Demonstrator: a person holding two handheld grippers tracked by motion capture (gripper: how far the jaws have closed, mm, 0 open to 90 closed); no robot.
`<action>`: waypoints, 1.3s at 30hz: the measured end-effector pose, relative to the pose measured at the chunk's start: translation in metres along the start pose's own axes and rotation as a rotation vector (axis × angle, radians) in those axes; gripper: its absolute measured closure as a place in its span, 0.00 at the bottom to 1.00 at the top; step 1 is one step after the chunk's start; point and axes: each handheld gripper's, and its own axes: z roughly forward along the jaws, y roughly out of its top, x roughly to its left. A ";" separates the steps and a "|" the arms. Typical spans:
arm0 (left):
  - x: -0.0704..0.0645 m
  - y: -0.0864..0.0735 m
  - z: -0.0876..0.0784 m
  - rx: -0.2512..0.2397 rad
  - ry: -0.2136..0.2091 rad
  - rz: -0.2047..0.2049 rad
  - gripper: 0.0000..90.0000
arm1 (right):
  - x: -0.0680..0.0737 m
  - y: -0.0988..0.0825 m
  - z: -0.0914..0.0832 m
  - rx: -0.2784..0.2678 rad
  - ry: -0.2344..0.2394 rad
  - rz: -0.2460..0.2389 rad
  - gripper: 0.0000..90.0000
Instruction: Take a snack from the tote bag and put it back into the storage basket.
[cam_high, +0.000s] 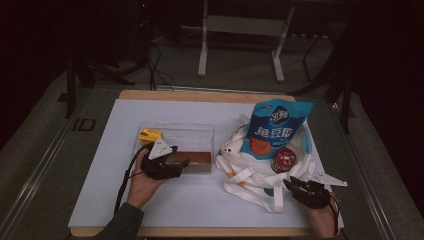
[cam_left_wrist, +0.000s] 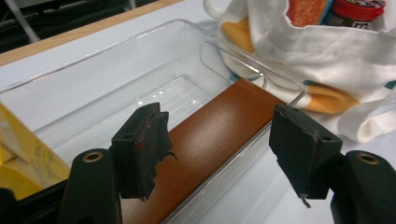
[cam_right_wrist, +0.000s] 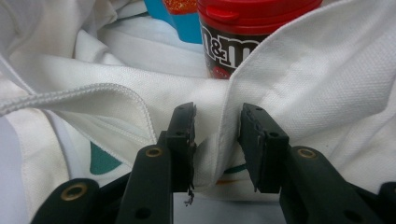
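The left gripper (cam_left_wrist: 219, 154) stands spread over the brown box (cam_left_wrist: 212, 140), which lies in the clear bin (cam_high: 200, 131), likely just set down. The right gripper (cam_right_wrist: 217, 140) pinches a fold of the bag (cam_right_wrist: 327, 84), holding it open.

The surface (cam_high: 200, 210) is seen from above, facing twelve o'clock. Close views along each gripper's jaws share the white bag (cam_high: 250, 172), toward three o'clock.

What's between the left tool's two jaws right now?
In the left gripper view, the brown box lying in the clear tray sits between the open jaws of the left tool, untouched.
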 end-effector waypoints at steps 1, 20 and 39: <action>-0.001 0.000 0.000 -0.001 -0.003 -0.001 0.39 | 0.001 0.001 -0.001 0.000 -0.004 -0.003 0.73; -0.011 0.000 0.001 -0.014 -0.053 0.017 0.39 | 0.004 0.022 -0.022 -0.016 -0.007 -0.038 0.64; -0.019 -0.006 0.006 -0.027 -0.127 0.018 0.31 | 0.001 0.046 -0.031 -0.032 -0.035 -0.056 0.55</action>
